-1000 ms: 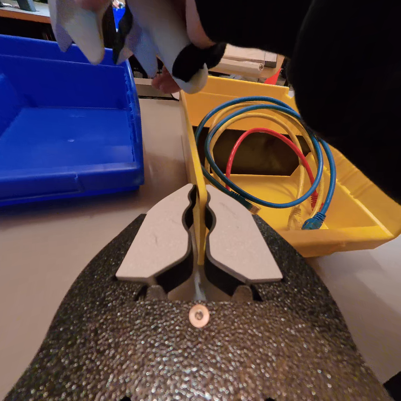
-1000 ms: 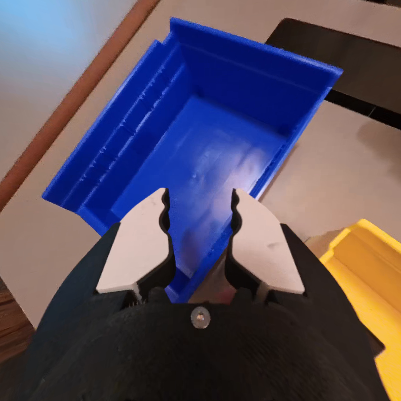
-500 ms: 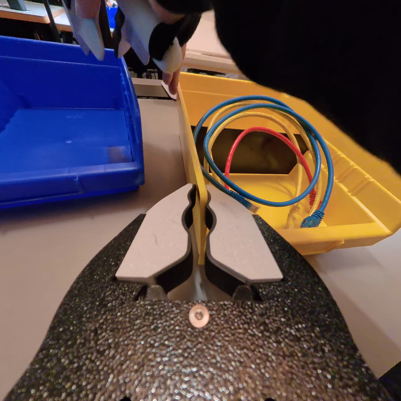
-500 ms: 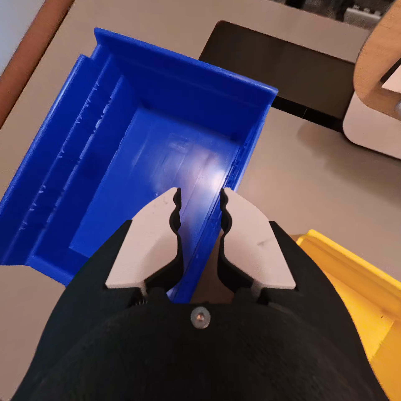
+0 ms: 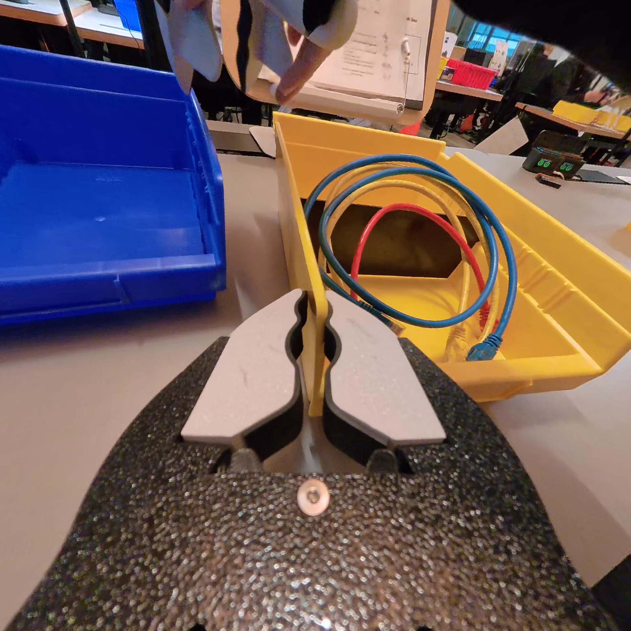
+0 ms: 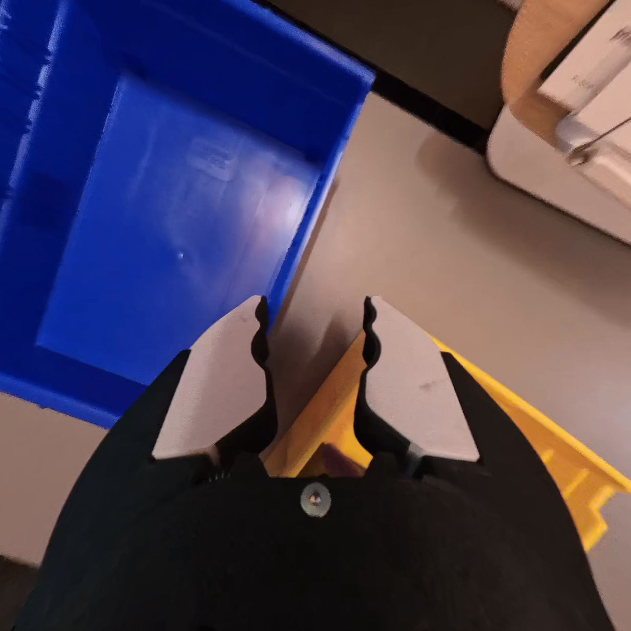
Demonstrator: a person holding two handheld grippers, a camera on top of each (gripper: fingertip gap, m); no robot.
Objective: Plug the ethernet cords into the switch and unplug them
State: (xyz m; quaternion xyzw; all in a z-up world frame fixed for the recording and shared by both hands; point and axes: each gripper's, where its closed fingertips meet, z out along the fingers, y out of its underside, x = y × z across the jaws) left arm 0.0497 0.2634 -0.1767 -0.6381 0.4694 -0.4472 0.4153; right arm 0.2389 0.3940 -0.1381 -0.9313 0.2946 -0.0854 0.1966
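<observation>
A blue bin [image 5: 102,211] sits beside a clipboard [image 5: 375,51] on the table [image 5: 85,392].

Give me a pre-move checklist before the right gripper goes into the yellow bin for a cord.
1. Left gripper clamped on the yellow bin wall: ok.
2. Right gripper open and empty: ok.
3. Right gripper over the cords: not ok; it hangs above the bin's corner and the table.
4. Blue cord, yellow cord and red cord inside the bin: ok.
5. Cords free of each other: not ok; loops overlap.
6. Switch located: cannot tell; a dark shape shows under the cords.
</observation>
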